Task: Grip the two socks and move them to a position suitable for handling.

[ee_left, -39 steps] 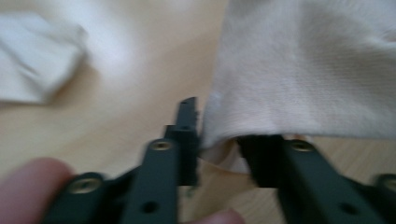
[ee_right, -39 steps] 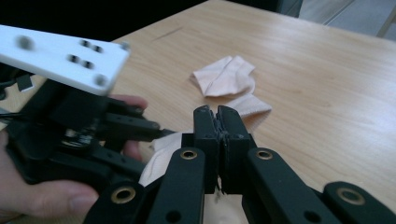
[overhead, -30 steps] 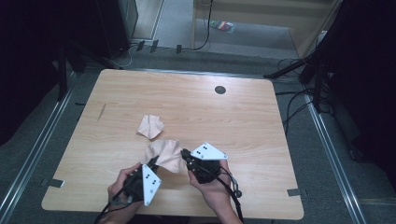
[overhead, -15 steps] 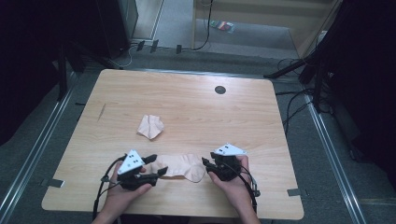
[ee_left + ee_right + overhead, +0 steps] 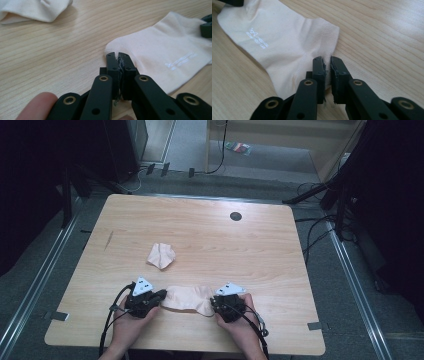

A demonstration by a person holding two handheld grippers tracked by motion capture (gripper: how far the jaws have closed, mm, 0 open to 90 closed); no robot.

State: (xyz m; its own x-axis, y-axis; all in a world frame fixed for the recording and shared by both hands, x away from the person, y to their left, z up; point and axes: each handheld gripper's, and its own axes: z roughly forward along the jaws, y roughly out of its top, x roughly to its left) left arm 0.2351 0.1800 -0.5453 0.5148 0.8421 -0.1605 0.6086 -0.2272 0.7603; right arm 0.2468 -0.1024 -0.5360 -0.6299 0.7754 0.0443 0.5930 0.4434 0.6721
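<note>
Pale wood table (image 5: 210, 235): light grain fills the middle of the high view; a small dark round hole (image 5: 235, 216) sits in its upper right part.
Left hand (image 5: 129, 327): comes in at the lower left of the high view, wrapped around the left gripper.
Left gripper (image 5: 161, 295): lower left of centre in the high view; its jaws have just been closing and now pinch the left end of the flat sock. In the left gripper view the two black jaws stand almost together with a sliver of fabric between the pads, at the sock's rounded edge.
Crumpled sock (image 5: 161, 255): cream, bunched up, left of centre on the table, above the flat one and well apart from it; it also shows at the upper left of the left gripper view (image 5: 37, 10).
Flat sock (image 5: 189, 298): cream, stretched flat on the table near the lower edge of the high view, between the two grippers; faint white lettering shows on it in the gripper views (image 5: 175, 57).
Right gripper (image 5: 214, 303): lower right of centre in the high view; its jaws have just been closing and clamp the right end of the flat sock (image 5: 287, 47), at the ribbed cuff, with cloth between the pads.
Right hand (image 5: 240, 327): lower right of centre, around the right gripper.
</note>
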